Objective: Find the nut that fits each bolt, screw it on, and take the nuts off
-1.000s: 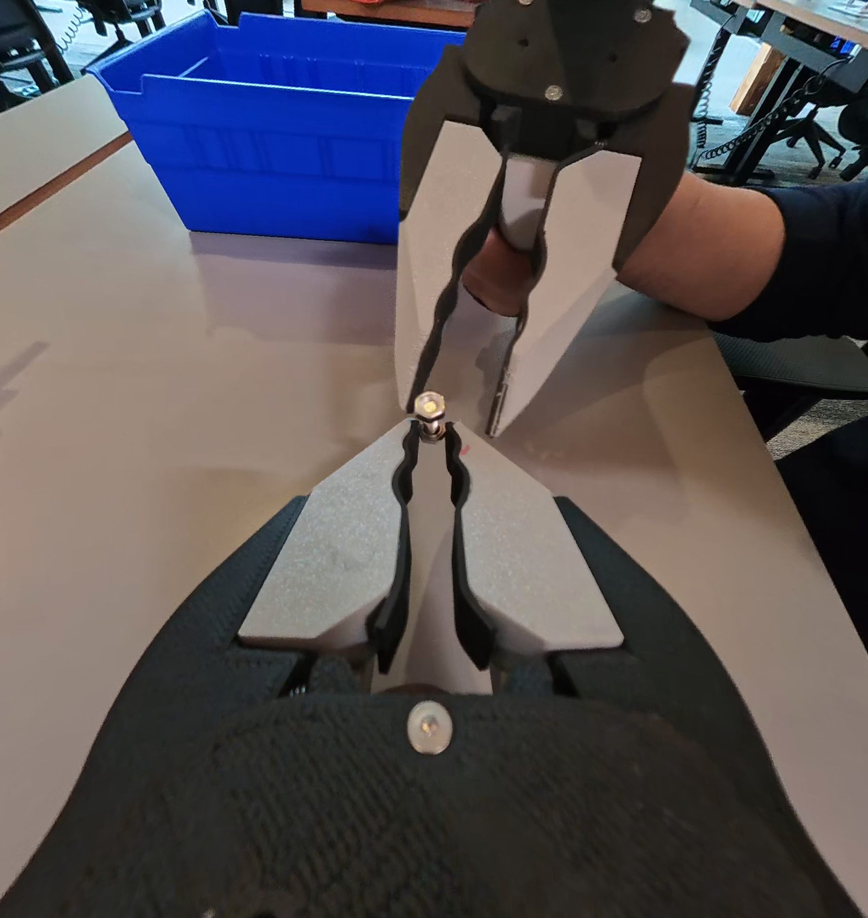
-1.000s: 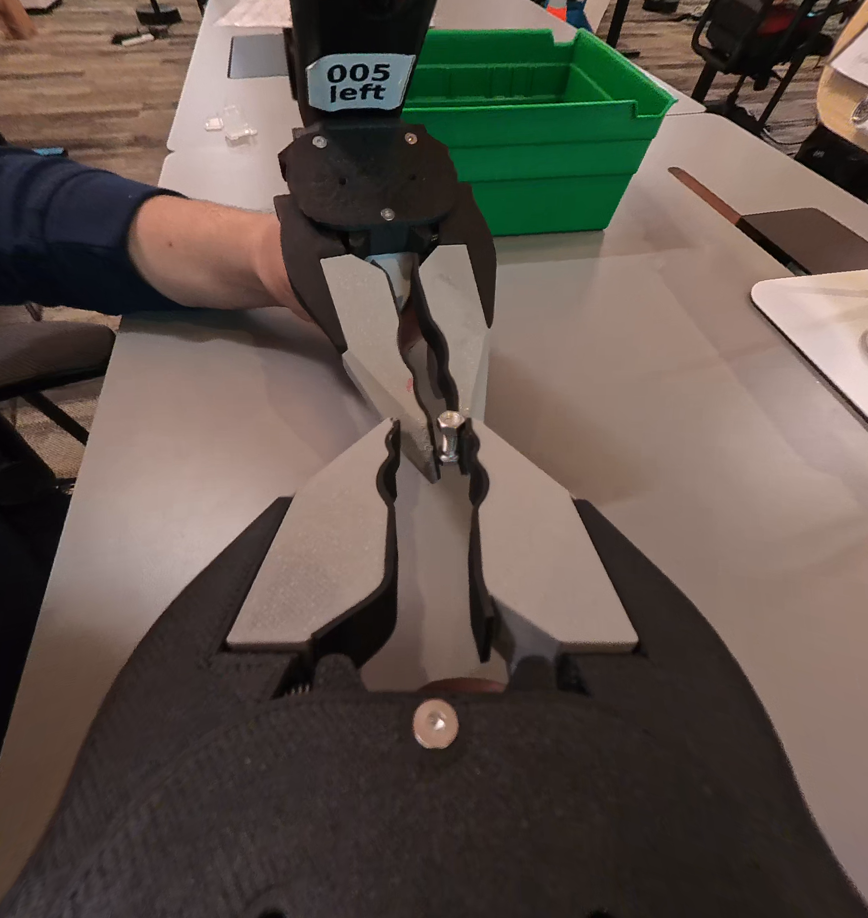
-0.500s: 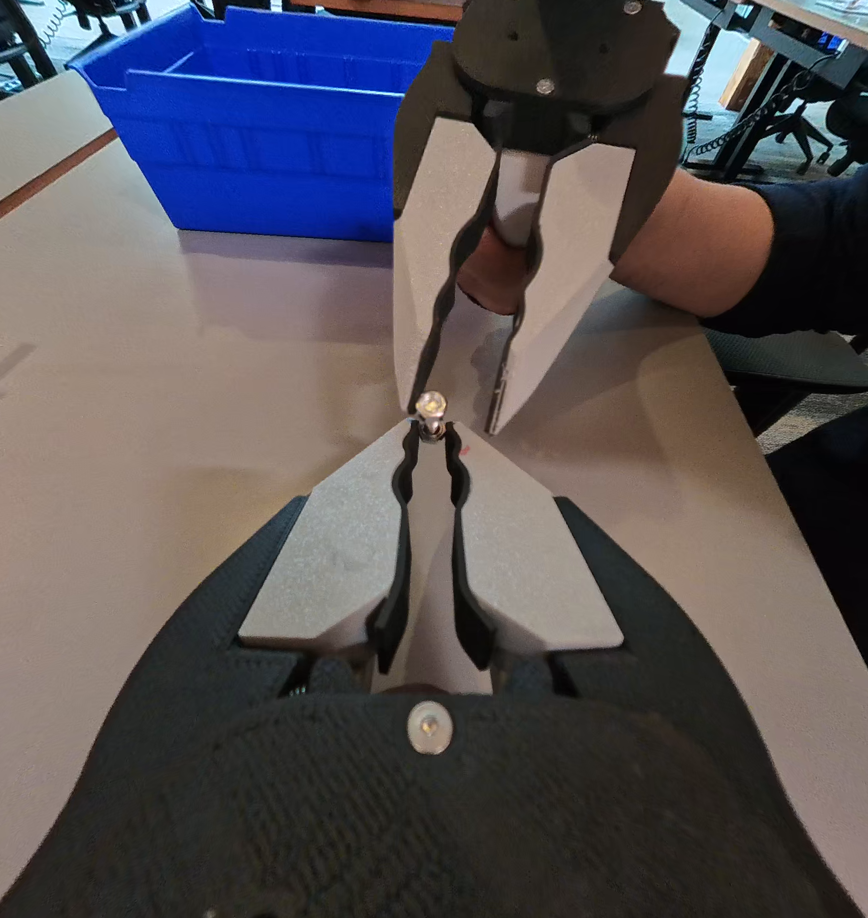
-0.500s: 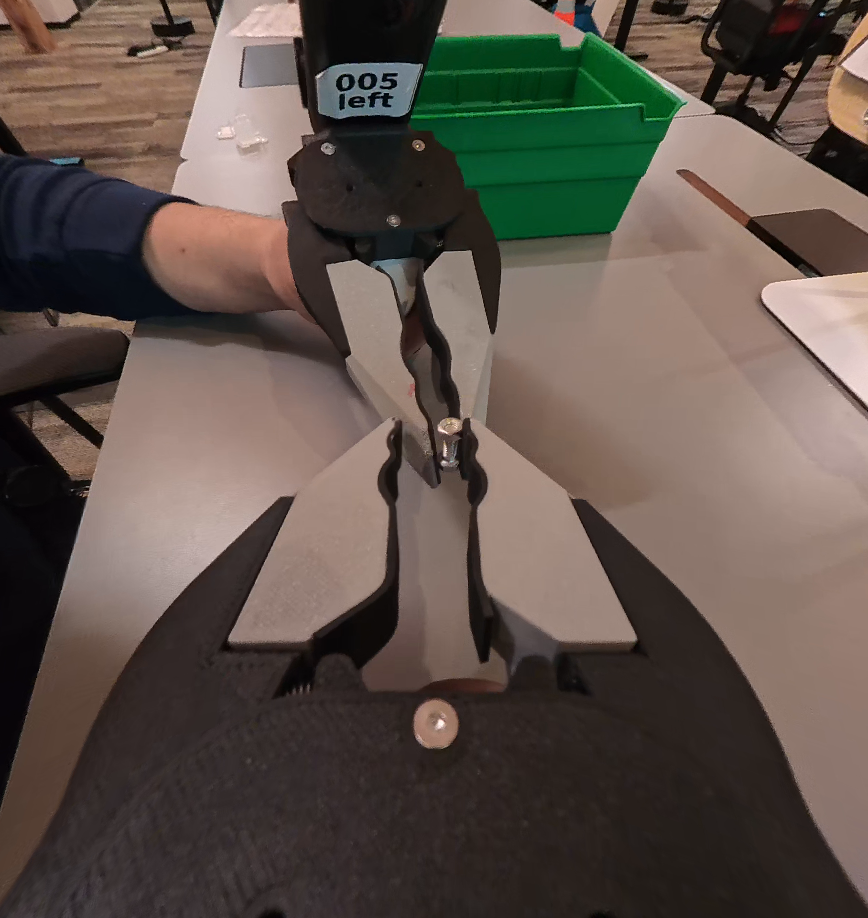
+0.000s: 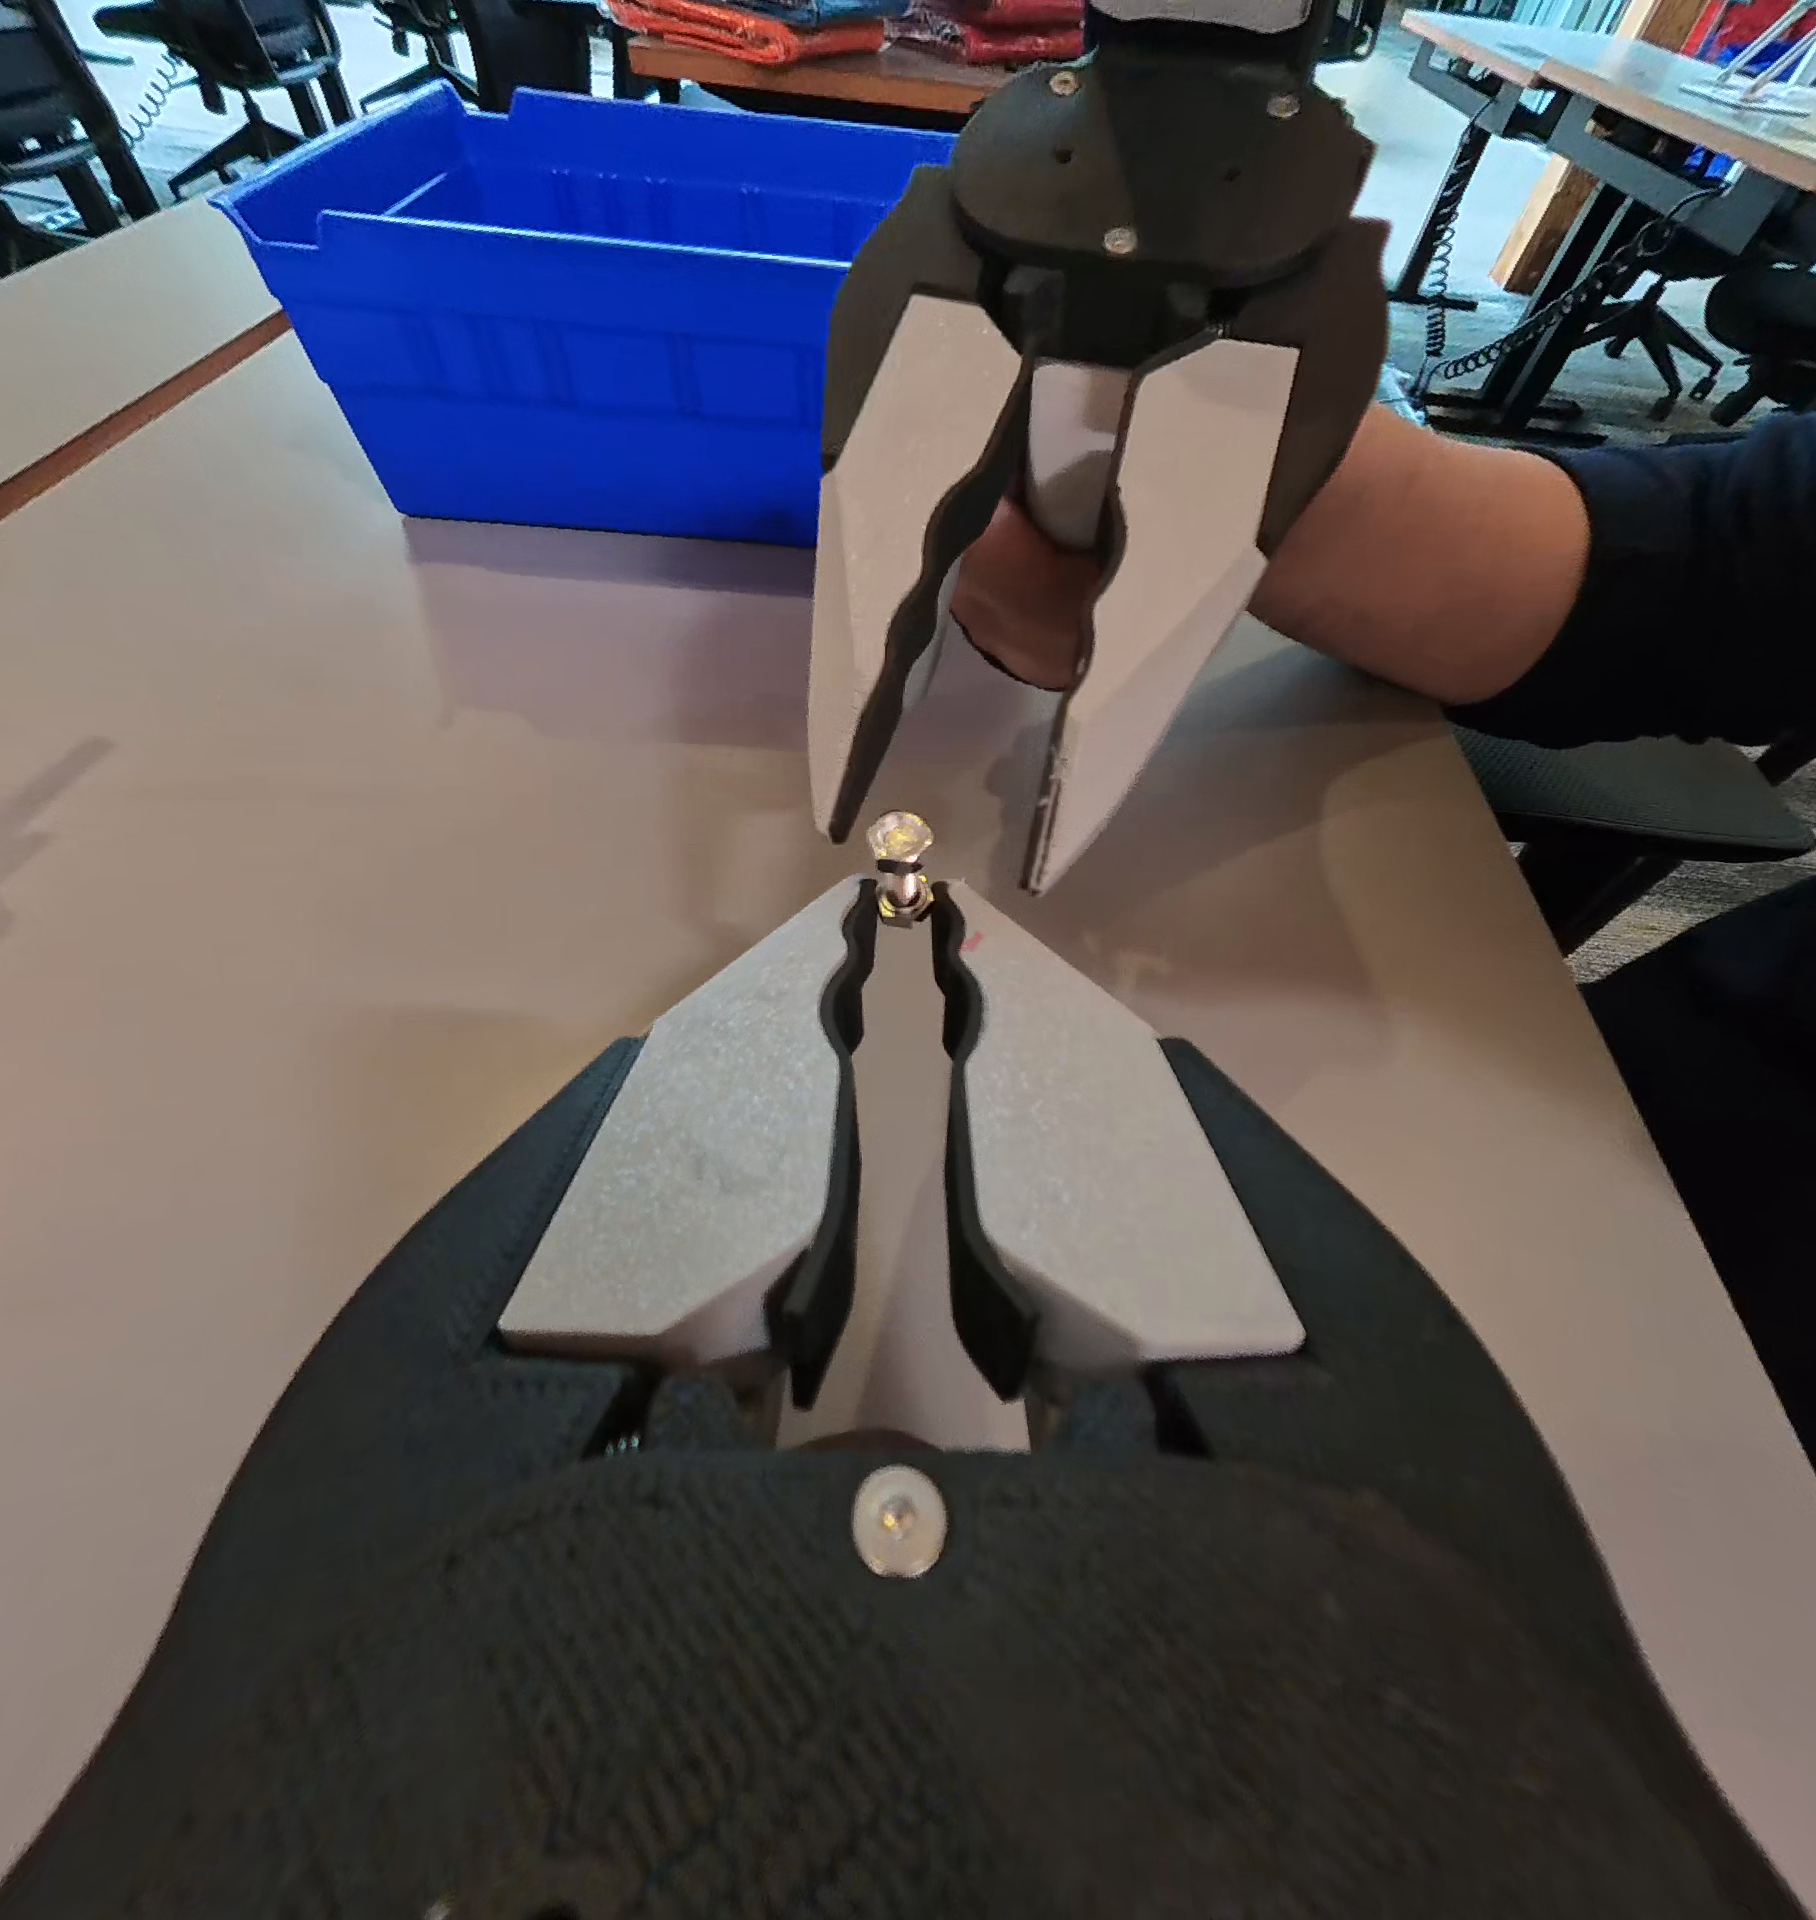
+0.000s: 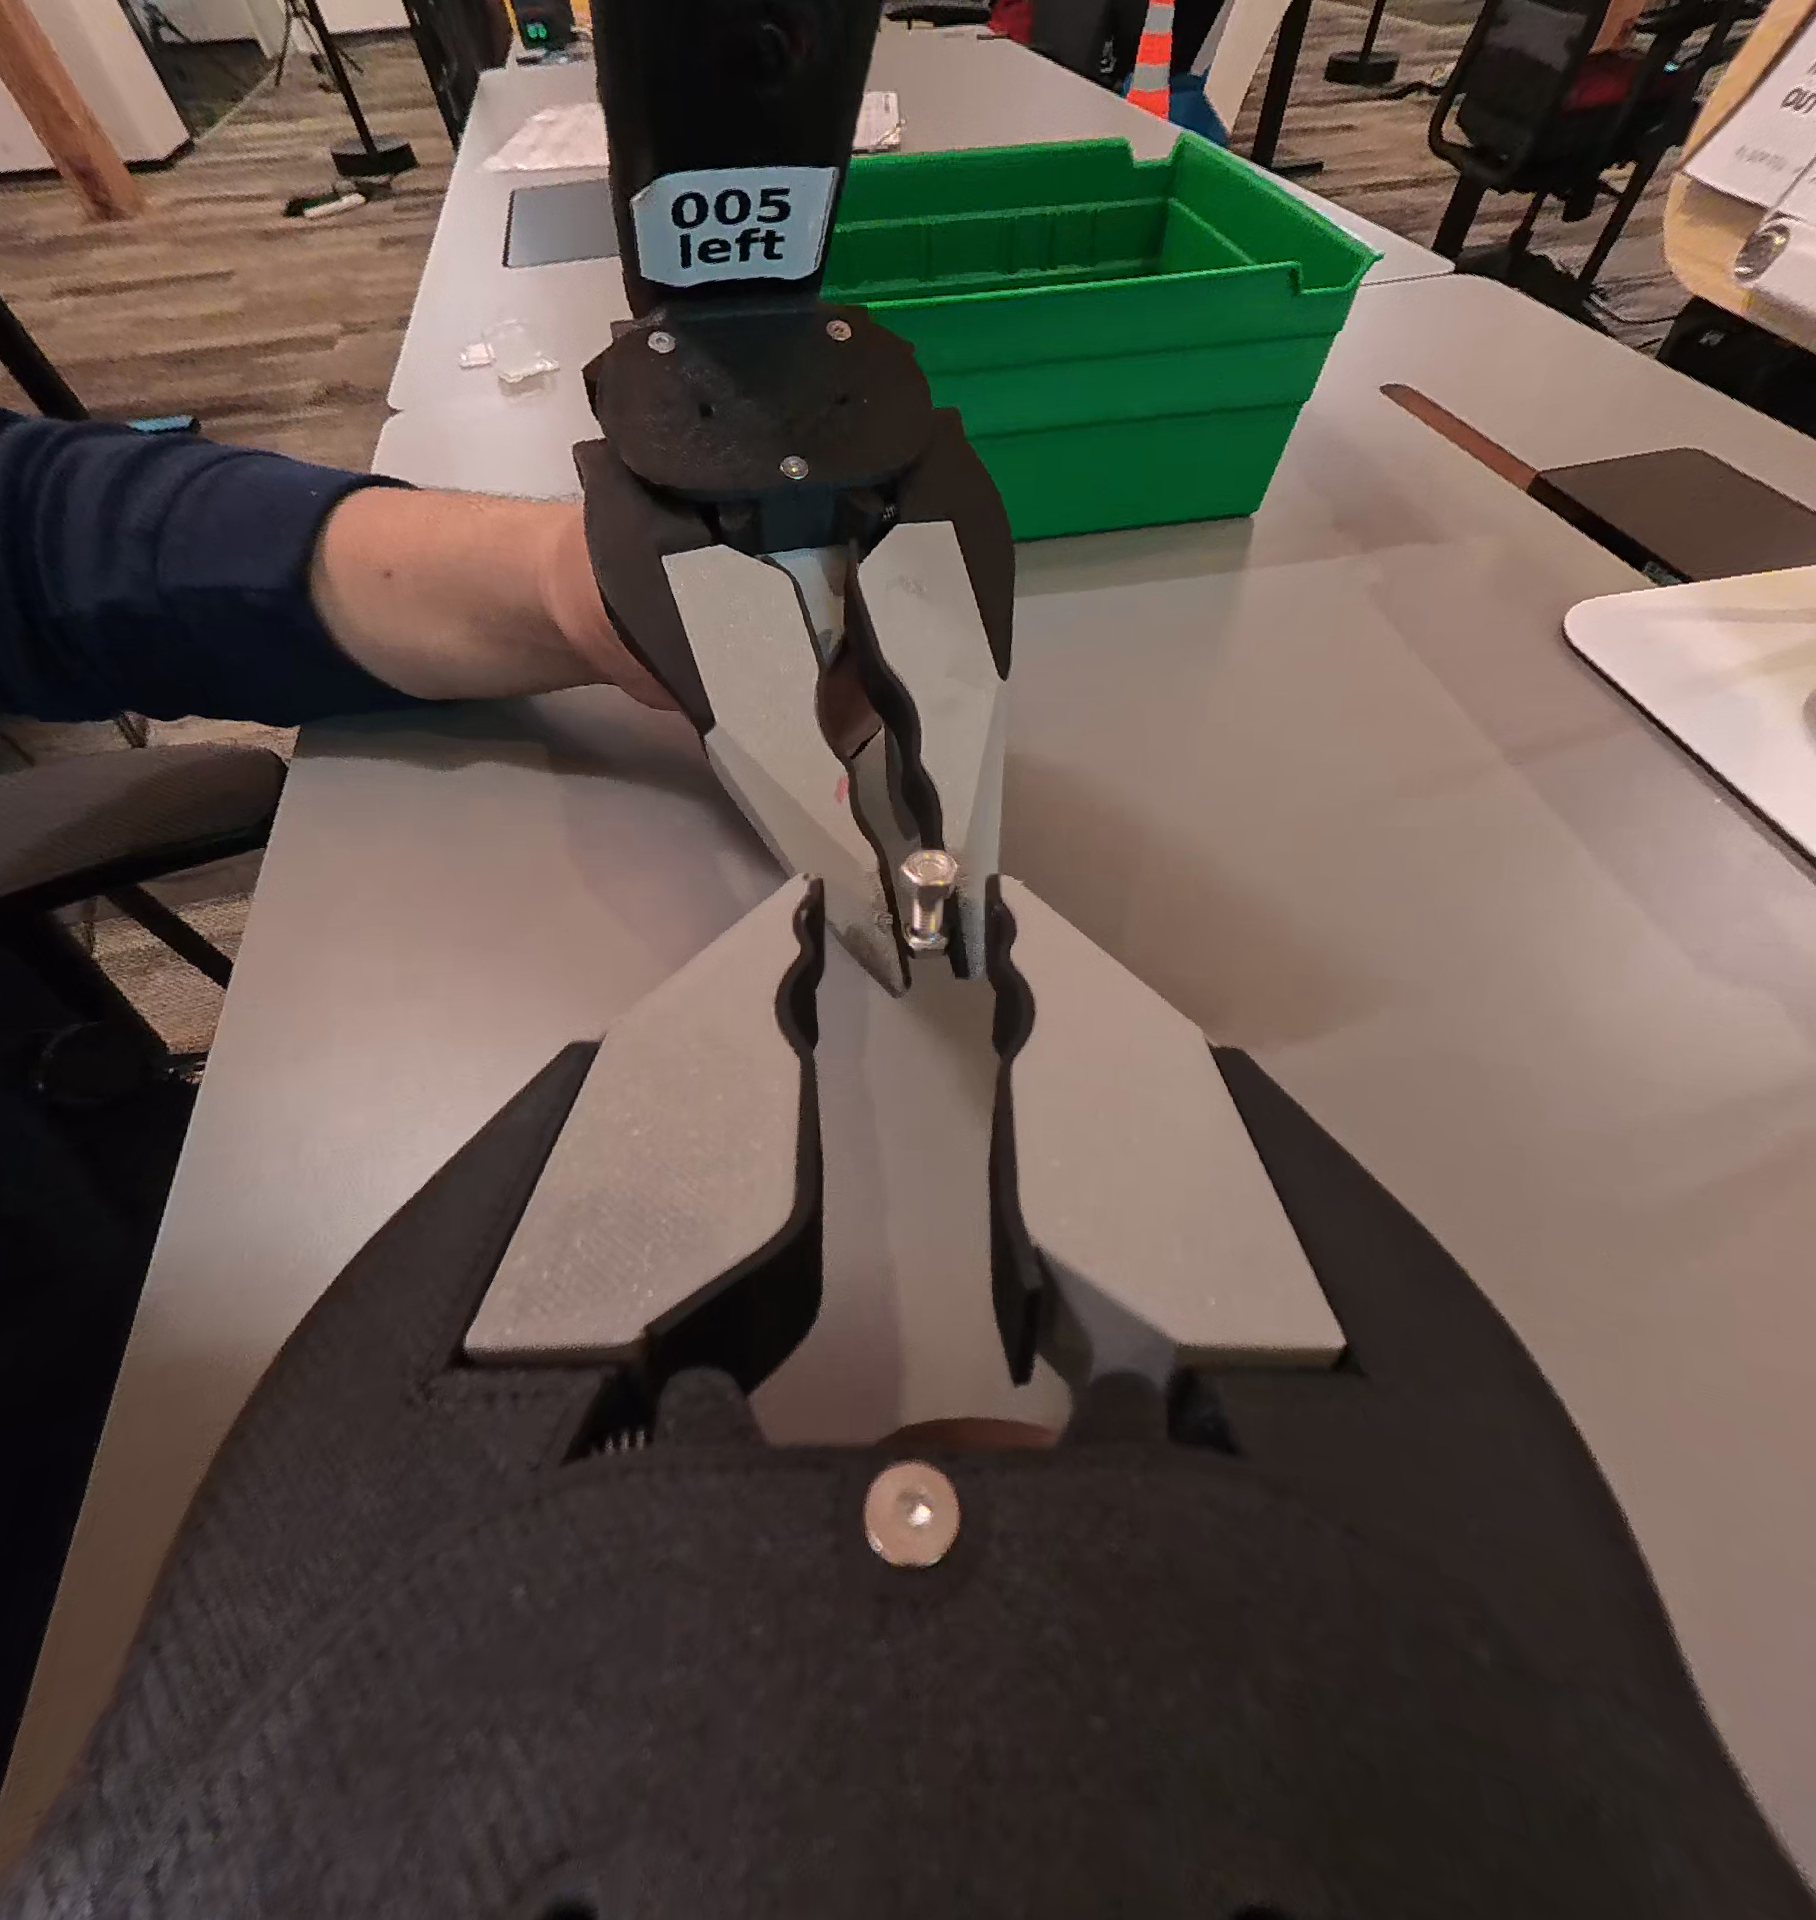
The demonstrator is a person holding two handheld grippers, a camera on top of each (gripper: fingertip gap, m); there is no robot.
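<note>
My left gripper is shut on the lower end of a small silver bolt, where a nut sits between its tips. The bolt stands upright with its hex head on top. My right gripper faces it from the other side and is open and empty. One of its fingertips is just beside the bolt head without clearly touching it. In the right wrist view, my right gripper frames the bolt, which the left gripper pinches from above.
A blue bin stands at the far end of the grey table in the left wrist view. A green bin and a white tray show in the right wrist view. A person's forearms hold both grippers.
The right gripper's fingertip was against the bolt head and now stands slightly off it. Both grippers have risen a little, with the bolt still in the left one.
</note>
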